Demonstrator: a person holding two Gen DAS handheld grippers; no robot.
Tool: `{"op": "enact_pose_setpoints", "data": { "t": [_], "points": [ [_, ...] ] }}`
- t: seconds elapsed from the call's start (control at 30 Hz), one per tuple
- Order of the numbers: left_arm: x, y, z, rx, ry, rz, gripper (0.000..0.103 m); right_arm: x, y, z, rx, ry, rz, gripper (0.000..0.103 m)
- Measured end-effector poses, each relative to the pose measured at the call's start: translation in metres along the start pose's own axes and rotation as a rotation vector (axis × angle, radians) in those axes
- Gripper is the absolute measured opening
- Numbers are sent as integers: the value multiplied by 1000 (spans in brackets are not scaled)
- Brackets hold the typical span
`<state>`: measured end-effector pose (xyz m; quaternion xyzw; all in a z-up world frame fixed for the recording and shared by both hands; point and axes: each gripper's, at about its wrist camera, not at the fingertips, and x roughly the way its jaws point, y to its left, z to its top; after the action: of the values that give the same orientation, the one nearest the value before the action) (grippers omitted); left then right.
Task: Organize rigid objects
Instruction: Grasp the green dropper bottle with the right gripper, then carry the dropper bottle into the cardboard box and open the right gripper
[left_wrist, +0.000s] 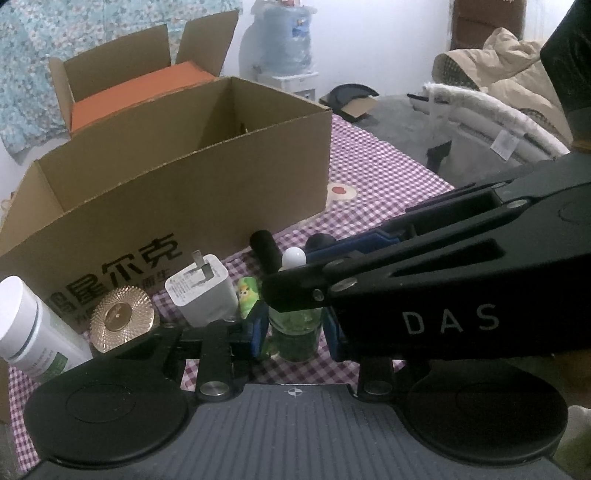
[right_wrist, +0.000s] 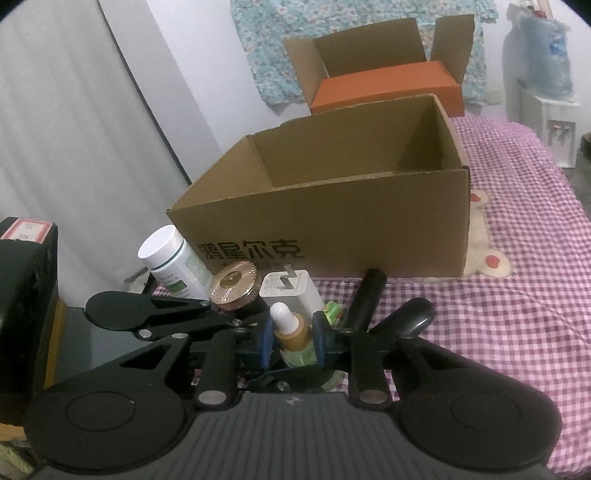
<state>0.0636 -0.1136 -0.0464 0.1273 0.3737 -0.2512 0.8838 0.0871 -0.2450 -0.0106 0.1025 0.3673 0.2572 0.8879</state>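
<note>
A: Dropper bottle (right_wrist: 291, 332)?
B: Upright on checked cloth (right_wrist: 517, 314), btwn both tools. Right tool (right_wrist: 291, 338) clamps its neck; left tool (left_wrist: 295, 328) narrow round the green body, contact unclear.
A: Nearby?
B: Charger (left_wrist: 201, 291), gold lid (left_wrist: 120, 317), white jar (left_wrist: 29, 328), cardboard box (right_wrist: 332, 221) behind.

Blue water jug (left_wrist: 287, 40) top centre; beige coat (left_wrist: 517, 62) upper right; floral curtain (left_wrist: 29, 74) upper left; checked cloth (right_wrist: 517, 314) lower right; grey wall panel (right_wrist: 55, 129) left.
</note>
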Motion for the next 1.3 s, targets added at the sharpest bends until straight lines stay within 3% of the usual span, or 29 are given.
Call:
{"op": "enact_pose_setpoints", "data": {
  "t": [0.33, 0.63, 0.8, 0.97, 1.3],
  "points": [
    [-51, 13, 23, -57, -97, 19, 31, -31, 33, 30, -91, -51, 9, 24],
    [-84, 71, 81, -148, -129, 98, 31, -21, 61, 120, -193, -76, 142, 23],
    [-62, 115, 116, -202, -65, 139, 31, 25, 60, 180, -185, -12, 204, 23],
    [-21, 155, 142, -245, 31, 160, 31, 86, 45, 225, -160, 55, 214, 23],
    [45, 204, 157, -323, 157, 221, 32, 179, 18, 251, -87, 152, 211, 22]
  ]
}}
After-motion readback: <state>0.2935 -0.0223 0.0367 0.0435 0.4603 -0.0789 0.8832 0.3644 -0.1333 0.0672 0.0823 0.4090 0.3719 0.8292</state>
